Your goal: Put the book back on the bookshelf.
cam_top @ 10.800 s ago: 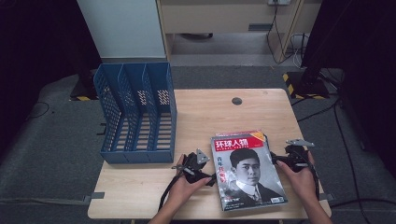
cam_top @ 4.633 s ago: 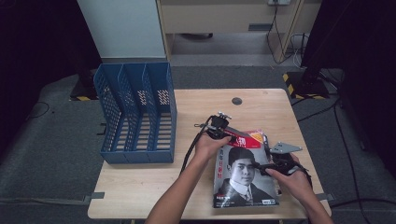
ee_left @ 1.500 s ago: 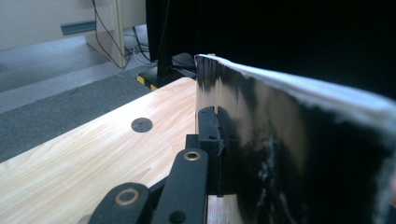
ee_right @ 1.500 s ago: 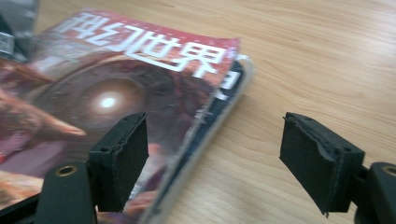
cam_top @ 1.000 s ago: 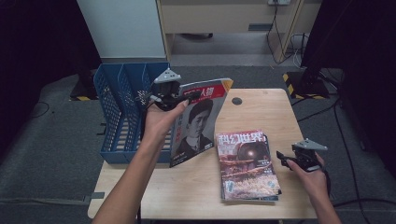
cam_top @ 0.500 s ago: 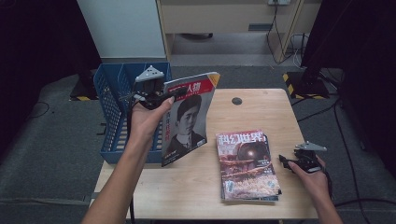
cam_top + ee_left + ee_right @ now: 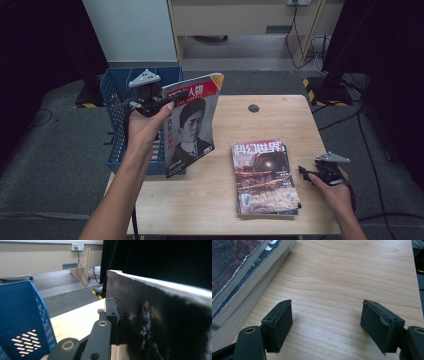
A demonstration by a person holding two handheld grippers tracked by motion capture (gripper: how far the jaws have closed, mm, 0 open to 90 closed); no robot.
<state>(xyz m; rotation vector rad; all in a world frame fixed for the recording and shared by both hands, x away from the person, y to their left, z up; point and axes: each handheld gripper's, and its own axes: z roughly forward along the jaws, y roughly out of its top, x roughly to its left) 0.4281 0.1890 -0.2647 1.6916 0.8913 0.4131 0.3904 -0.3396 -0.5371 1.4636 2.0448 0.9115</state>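
The right gripper (image 7: 306, 172) rested low at the near right edge of the wooden table (image 7: 260, 210), held in the person's right hand (image 7: 334, 187), its jaws spread wide apart with nothing between them; in the right gripper view the gripper (image 7: 325, 323) showed bare wood between the two black pads, and the table (image 7: 352, 272) ran on beyond them. Just beside that gripper, to its left, lay a stack of magazines (image 7: 265, 176), flat on the table with a reddish-brown cover uppermost; the stack (image 7: 242, 272) appeared in the right gripper view as layered page edges at the upper left, apart from the jaws. Farther back and to the left, the left hand (image 7: 145, 127) held the left gripper (image 7: 172, 97) raised above the table, its jaws pinched on the upper left edge of a magazine (image 7: 192, 125) with a portrait cover and a red title band. The magazine hung roughly upright, tilted slightly, with its lower edge over the near right corner of the blue file rack (image 7: 117, 125). In the left gripper view one black jaw pressed against the dark, glossy face of the magazine (image 7: 160, 322), with the blue file rack (image 7: 22, 320) at the left. The rack stood at the left side of the table, its compartments open upward. A small dark round disc (image 7: 253, 108) sat at the far middle of the table
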